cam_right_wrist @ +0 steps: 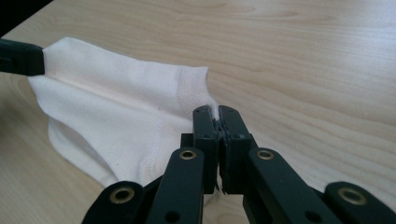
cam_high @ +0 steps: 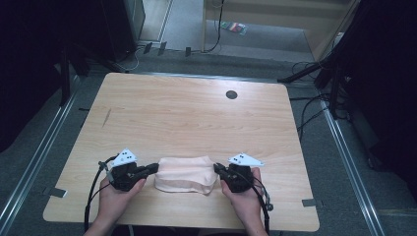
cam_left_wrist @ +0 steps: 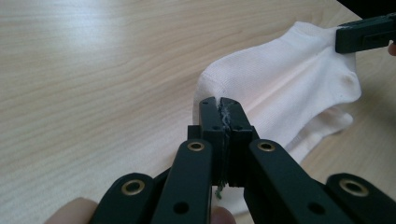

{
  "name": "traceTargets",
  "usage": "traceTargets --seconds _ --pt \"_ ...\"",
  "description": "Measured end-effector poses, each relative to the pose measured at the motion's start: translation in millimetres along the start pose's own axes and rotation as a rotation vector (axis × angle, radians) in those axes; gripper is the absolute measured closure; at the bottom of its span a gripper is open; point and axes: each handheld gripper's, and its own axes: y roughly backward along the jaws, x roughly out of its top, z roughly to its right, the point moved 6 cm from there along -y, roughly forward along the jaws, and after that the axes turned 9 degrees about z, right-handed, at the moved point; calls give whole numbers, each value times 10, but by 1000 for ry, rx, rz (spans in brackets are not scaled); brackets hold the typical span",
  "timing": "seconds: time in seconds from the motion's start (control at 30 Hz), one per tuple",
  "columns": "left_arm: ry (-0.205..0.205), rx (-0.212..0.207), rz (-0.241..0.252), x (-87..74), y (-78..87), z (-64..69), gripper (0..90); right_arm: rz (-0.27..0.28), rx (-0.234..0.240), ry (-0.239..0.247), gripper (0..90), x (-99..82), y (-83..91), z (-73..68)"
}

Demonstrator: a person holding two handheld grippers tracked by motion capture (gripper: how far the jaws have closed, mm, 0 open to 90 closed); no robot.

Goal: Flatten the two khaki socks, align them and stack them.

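- Left gripper (cam_high: pixel 156 168), near left, fingers clenched on the sock's (cam_high: pixel 186 174) left edge.
- Right gripper (cam_high: pixel 217 169) fingers clenched on its right edge.
- Sock spans between them on the tabletop (cam_high: pixel 187 118).

Both forearms are coming in from the bottom of the high view, each hand wrapping around the body of its own tongs from below. The left hand (cam_high: pixel 114 192) is holding the left tongs (cam_high: pixel 154 168) so that the jaws are pointing inward, toward the other hand. The right hand (cam_high: pixel 244 196) is mirroring it, with the right tongs (cam_high: pixel 217 168) pointing back the opposite way. Both tongs are lying low and roughly level. In the left gripper view the two black jaws are pressing tightly together at their tips; in the right gripper view the jaws are likewise standing closed. A grey three-cornered plate is sitting on top of each.
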Motion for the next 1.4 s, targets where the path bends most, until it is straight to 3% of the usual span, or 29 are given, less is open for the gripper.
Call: traceTargets --seconds 0.17,0.5,0.67,0.9,1.13,1.23,1.33,1.4 --pt "24 -4 -41 -133 28 -28 900 -18 9 6 879 -110 28 -31" --pt "41 -35 -93 -183 57 -31 900 -35 40 -8 878 -142 49 -86" --pt "23 -16 -117 -253 -12 -55 900 -59 35 16 876 -215 -41 -99" --pt "-37 21 -128 -292 -92 -31 900 -59 1 51 873 -266 -122 -68" --pt "-55 43 -125 -304 -112 -47 900 -65 -7 26 874 -280 -158 -36" --pt "-76 42 -90 -269 -91 -17 900 -29 12 21 871 -233 -134 -65" --pt "-76 38 -89 -267 -95 -18 900 0 16 28 859 -209 -140 -70" --pt "-84 37 -102 -287 -109 -19 896 0 10 38 795 -218 -170 -60"
